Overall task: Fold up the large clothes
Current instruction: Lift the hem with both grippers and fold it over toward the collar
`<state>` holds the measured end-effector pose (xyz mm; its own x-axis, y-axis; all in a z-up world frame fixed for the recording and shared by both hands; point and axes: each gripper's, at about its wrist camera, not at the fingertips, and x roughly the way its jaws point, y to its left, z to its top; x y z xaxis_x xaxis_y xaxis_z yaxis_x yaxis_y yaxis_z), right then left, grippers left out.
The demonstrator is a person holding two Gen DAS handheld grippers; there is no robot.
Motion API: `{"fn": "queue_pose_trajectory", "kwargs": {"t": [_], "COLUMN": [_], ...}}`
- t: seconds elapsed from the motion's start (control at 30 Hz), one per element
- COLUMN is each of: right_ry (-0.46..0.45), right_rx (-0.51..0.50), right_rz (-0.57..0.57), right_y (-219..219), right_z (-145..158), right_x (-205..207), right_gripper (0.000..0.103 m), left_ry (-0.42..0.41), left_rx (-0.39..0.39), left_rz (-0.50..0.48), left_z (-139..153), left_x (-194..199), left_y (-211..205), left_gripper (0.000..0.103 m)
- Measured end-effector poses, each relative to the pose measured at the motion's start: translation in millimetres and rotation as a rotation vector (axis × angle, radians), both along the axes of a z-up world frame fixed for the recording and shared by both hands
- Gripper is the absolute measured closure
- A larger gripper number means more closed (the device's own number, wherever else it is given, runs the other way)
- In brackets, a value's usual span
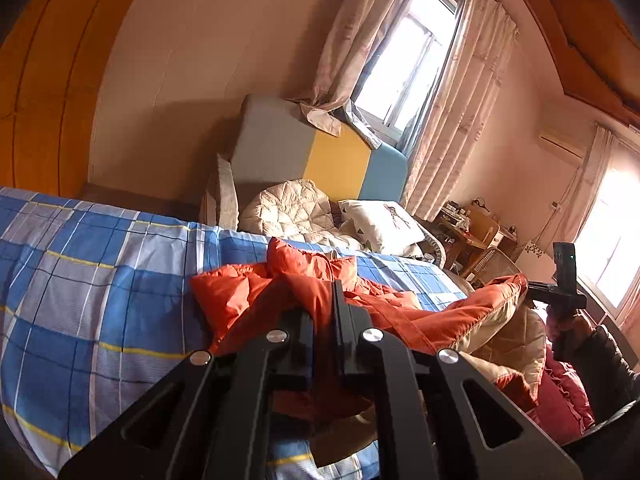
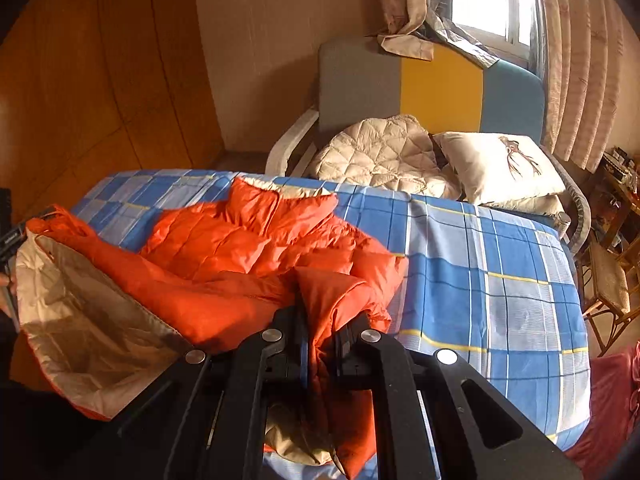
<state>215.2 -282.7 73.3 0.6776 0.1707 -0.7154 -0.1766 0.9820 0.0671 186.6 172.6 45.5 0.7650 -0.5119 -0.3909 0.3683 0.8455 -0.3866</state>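
Note:
An orange quilted jacket (image 2: 224,244) with a beige lining (image 2: 84,332) lies crumpled on the blue plaid bed sheet (image 2: 500,280). It also shows in the left wrist view (image 1: 248,292), on the same sheet (image 1: 88,264). My left gripper (image 1: 326,312) is shut on a fold of the jacket's orange fabric. My right gripper (image 2: 320,320) is shut on another orange fold near the bed's front edge. The right gripper also shows at the right edge of the left wrist view (image 1: 560,292), holding the lifted hem.
A grey, yellow and blue headboard (image 2: 436,84) stands behind the bed, with a beige quilted cushion (image 2: 380,156) and a white pillow (image 2: 500,164). Curtains and a window (image 1: 404,60) are behind. A wooden chair (image 2: 608,284) stands to the right.

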Motion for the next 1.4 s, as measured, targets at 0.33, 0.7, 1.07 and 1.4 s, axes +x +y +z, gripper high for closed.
{"fn": "queue_pose_trajectory", "kwargs": {"t": [0.33,0.7,1.07,1.4], "right_ry": [0.078,0.162,0.242,0.241], "right_rx": [0.020,0.054,0.081,0.190], "right_rz": [-0.080,-0.197,-0.283,-0.331], "right_y": [-11.2,-26.0,-29.0,-34.1], "right_z": [-46.3,-111.8,-151.0,-144.9], "right_x": [119.5,195.3,233.5,240.2], "right_gripper": [0.095,0.095,0.094,0.070], "left_ry": [0.100,0.248,0.362,0.378], "left_rx": [0.053,0.088,0.090,0.136], "left_rz": [0.047,0.104,0.158,0.214], "left_z": [-15.2,-67.3,-116.4,-115.5], "left_x": [120.6,219.2,267.0,272.2], "left_y": [-13.7,-20.7,-26.1,-37.9], "left_gripper": [0.096,0.096,0.093,0.087]}}
